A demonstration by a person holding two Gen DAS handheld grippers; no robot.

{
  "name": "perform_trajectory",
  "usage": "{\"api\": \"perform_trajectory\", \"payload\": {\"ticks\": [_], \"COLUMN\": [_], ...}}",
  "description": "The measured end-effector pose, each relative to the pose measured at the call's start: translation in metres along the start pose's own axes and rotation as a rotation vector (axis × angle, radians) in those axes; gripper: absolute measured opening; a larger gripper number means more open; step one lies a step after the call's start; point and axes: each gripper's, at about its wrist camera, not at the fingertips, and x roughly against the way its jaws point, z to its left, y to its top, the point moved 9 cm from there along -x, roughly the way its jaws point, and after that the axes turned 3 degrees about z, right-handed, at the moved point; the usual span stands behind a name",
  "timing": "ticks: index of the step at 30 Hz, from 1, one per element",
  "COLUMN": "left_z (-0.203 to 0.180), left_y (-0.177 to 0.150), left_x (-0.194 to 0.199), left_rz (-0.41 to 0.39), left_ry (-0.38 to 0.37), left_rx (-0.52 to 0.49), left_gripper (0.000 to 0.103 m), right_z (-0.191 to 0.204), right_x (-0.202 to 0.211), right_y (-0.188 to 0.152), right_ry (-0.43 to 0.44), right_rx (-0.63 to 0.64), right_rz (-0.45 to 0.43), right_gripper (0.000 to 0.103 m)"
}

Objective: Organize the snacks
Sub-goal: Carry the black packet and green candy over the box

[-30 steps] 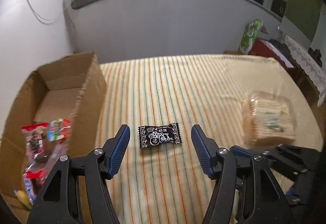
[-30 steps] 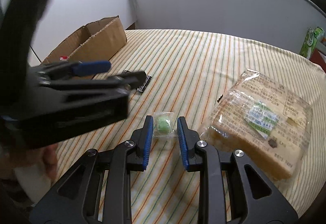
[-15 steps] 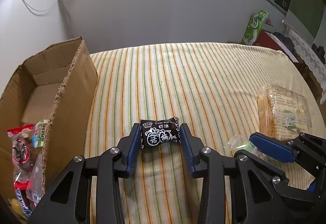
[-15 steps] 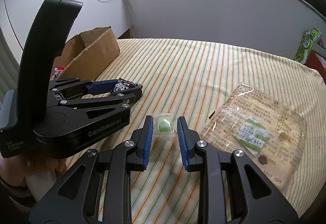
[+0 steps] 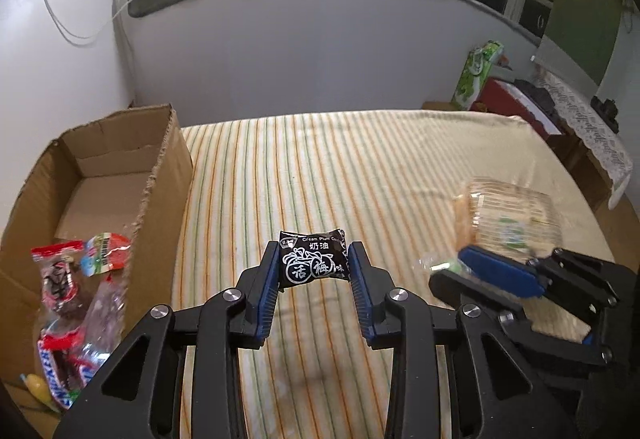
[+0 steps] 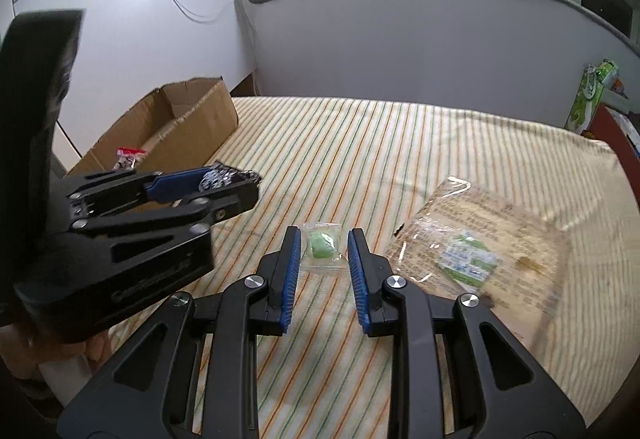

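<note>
The left gripper [image 5: 313,271] was clamped on a black candy packet [image 5: 312,258], its blue pads pressed against both packet ends; the wrapper read "Cream Plum Candy" above white Chinese characters. The packet was held clear of the striped bedsheet [image 5: 320,167], whereas one second earlier it had lain flat on the sheet between widely spread jaws, which had closed onto it by half a second earlier. The right gripper [image 6: 323,263] held a small clear wrapper containing a green candy [image 6: 322,246], with its pads against the wrapper edges (the wrapper carried no legible print); that grip matched the earlier frames. In the right wrist view the left gripper [image 6: 224,179] appeared to the left, with the black packet visible at its tip. Just right of the right gripper lay a transparent bread bag [image 6: 480,255] with a green and white label, its text too blurred to read. At the left edge of the sheet stood an open cardboard box [image 5: 168,175] containing several snack packs [image 5: 76,299]: a red-topped pouch, a round red and green pack, and a bar lettered like "SNICKERS" at the near end. A green patterned package [image 5: 476,71] stood upright beyond the far right corner of the bed.
</note>
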Motion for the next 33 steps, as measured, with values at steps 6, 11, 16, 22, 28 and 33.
{"api": "perform_trajectory", "payload": {"ticks": [6, 11, 16, 22, 28, 33], "left_z": [-0.008, -0.008, -0.003, 0.008, 0.026, 0.044], "left_y": [0.004, 0.005, 0.006, 0.008, 0.004, 0.003], "left_x": [0.030, 0.063, 0.092, 0.128, 0.161, 0.181], "left_rz": [-0.046, -0.102, -0.155, -0.223, -0.285, -0.327], "left_ry": [-0.017, -0.021, -0.018, -0.016, -0.015, -0.003], "left_rx": [-0.017, -0.027, -0.027, -0.017, -0.002, 0.021], "left_gripper": [0.032, 0.032, 0.032, 0.032, 0.032, 0.032], "right_z": [0.006, 0.017, 0.030, 0.054, 0.082, 0.111], "right_x": [0.032, 0.062, 0.086, 0.107, 0.116, 0.113], "right_y": [0.010, 0.018, 0.026, 0.036, 0.043, 0.052], "right_ry": [-0.030, -0.050, -0.063, -0.077, -0.078, -0.070], "right_rx": [0.008, 0.023, 0.045, 0.073, 0.110, 0.155], "right_rz": [-0.049, -0.089, -0.122, -0.158, -0.176, -0.177], "right_gripper": [0.025, 0.025, 0.025, 0.025, 0.025, 0.025]}}
